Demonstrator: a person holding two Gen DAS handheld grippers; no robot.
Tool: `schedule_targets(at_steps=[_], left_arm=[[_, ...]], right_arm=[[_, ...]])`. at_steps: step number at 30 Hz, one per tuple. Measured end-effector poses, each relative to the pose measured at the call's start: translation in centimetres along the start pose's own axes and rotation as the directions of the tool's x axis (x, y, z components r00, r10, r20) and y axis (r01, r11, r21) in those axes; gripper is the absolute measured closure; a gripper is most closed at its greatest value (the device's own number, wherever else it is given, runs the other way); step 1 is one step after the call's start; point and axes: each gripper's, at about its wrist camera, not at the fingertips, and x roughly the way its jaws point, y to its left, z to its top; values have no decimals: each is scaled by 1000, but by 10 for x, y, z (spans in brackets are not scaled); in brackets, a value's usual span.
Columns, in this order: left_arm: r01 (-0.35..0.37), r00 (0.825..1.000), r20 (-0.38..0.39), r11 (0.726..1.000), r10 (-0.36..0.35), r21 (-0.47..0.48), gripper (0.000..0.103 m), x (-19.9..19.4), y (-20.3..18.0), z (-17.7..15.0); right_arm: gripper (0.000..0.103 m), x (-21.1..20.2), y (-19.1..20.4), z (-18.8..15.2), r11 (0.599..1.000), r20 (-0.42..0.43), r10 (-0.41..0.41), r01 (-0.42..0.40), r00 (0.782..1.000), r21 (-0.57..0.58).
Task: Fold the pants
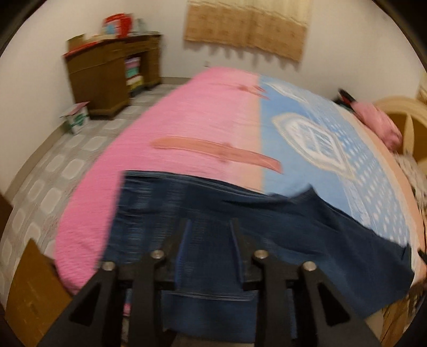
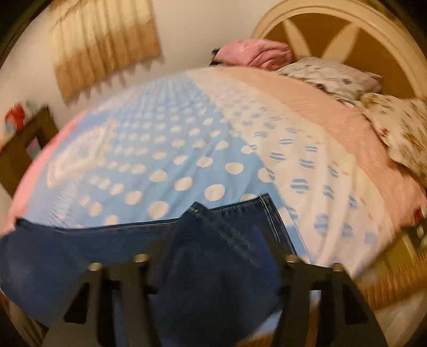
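Dark blue jeans (image 1: 240,213) lie along the near edge of the bed, over the pink and blue bedspread (image 1: 186,120). My left gripper (image 1: 210,227) hovers over the jeans with its black fingers (image 1: 184,235) spread apart. The jeans also show in the right wrist view (image 2: 213,253), where one end with stitched hems is folded over at the bed edge. My right gripper (image 2: 216,235) is over that end with its fingers (image 2: 269,240) apart and denim bulging between them. Both views are motion-blurred.
Pillows (image 2: 333,74) and a pink bundle (image 2: 256,53) lie at the arched headboard (image 2: 347,24). A brown wooden desk (image 1: 112,74) stands against the far wall, a small box (image 1: 77,117) beside it on the tiled floor. A cardboard box (image 1: 34,293) sits near left.
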Motion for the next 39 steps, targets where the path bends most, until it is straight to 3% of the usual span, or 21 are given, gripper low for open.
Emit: schedule_targets(at_steps=[2, 5, 8, 9, 11, 12, 15, 19, 23, 26, 29, 30, 32, 33, 34, 36, 39], left_arm=[[9, 1000, -11, 998, -9, 55, 63, 5, -32, -3], [14, 999, -32, 994, -11, 105, 54, 13, -71, -5], [35, 997, -66, 990, -26, 138, 52, 23, -99, -8], [37, 997, -76, 987, -25, 158, 52, 26, -110, -10], [42, 996, -86, 983, -27, 180, 52, 32, -123, -15], [46, 995, -93, 981, -29, 189, 52, 35, -130, -17], [50, 994, -110, 979, -29, 195, 52, 42, -143, -22], [59, 991, -130, 984, -37, 170, 52, 50, -151, -25], [54, 991, -131, 988, -35, 143, 52, 56, -154, -28], [39, 991, -135, 991, -22, 126, 52, 61, -154, -31], [21, 990, -144, 992, -3, 122, 52, 65, -154, -35], [20, 989, -148, 992, -1, 122, 52, 66, -153, -36], [9, 989, -147, 993, 9, 122, 52, 65, -149, -35], [5, 990, -140, 993, 12, 118, 52, 64, -145, -35], [1, 991, -134, 994, 14, 110, 52, 62, -141, -34], [-4, 992, -126, 996, 15, 91, 51, 58, -130, -32], [-34, 993, -106, 996, 43, 88, 44, 52, -114, -33]], right_arm=[[59, 22, -8, 2, 999, -34, 43, -43, 998, -2], [59, 48, -9, 3, 999, -57, 46, -48, 997, -20], [59, 69, -3, -1, 994, -108, 103, -107, 989, -32], [59, 75, 2, -3, 993, -130, 86, -96, 988, -71], [71, 73, 9, -8, 986, -118, 72, -88, 990, -140], [84, 71, 10, -8, 982, -125, 93, -112, 988, -154], [93, 64, 8, -7, 977, -133, 123, -144, 983, -157], [93, 38, -10, -2, 990, -19, 100, -101, 995, -96], [93, 5, -62, -1, 990, 176, -33, 8, 984, 141], [93, 21, -74, -8, 982, 150, -74, 46, 986, 181], [89, 52, -60, -19, 973, 63, -219, 214, 974, 89], [85, 59, -60, -22, 970, 44, -232, 227, 972, 89], [70, 56, -65, -25, 963, 83, -253, 242, 964, 118], [54, 54, -70, -25, 959, 75, -260, 249, 963, 137], [48, 50, -78, -23, 956, 64, -251, 236, 966, 175], [48, 33, -97, -17, 942, 87, -215, 182, 973, 282], [47, -15, -94, -9, 899, 206, -325, 234, 923, 369]])
